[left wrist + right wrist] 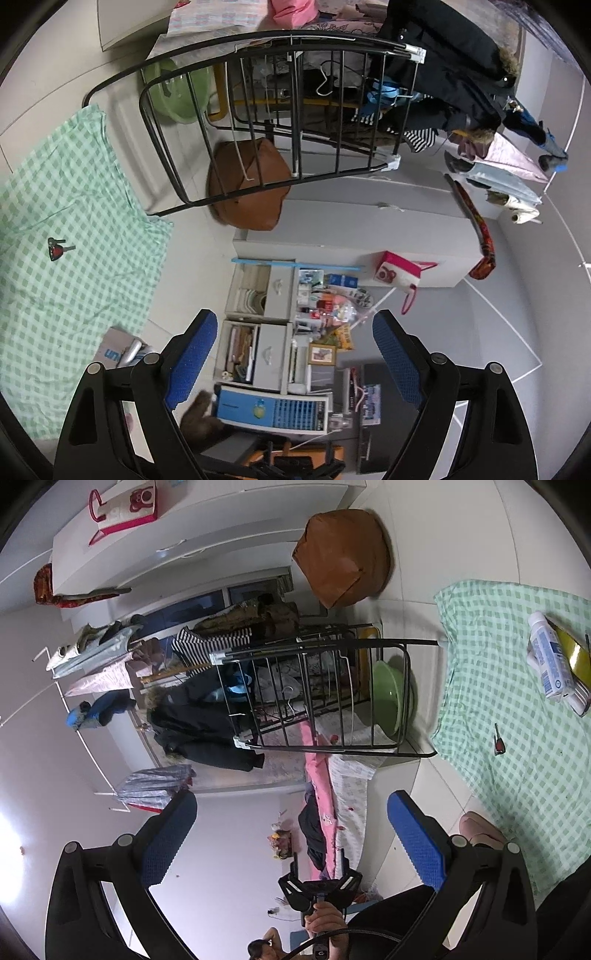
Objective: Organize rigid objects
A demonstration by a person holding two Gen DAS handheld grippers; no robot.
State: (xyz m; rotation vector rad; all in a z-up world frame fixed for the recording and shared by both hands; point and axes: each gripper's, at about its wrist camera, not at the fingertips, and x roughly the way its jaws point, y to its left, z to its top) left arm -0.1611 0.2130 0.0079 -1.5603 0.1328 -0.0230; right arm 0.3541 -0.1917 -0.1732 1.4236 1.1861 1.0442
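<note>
Covering pale floor tiles (424,572): checked cloth (517,701) (green-white).

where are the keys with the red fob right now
The small keys with the red fob lie on the green checked cloth, at the left of the left wrist view; the right wrist view shows them below the white tube.

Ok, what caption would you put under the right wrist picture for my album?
Open right claw held empty in the air, beside a green checked cloth with a small key and a white tube on it.
</note>
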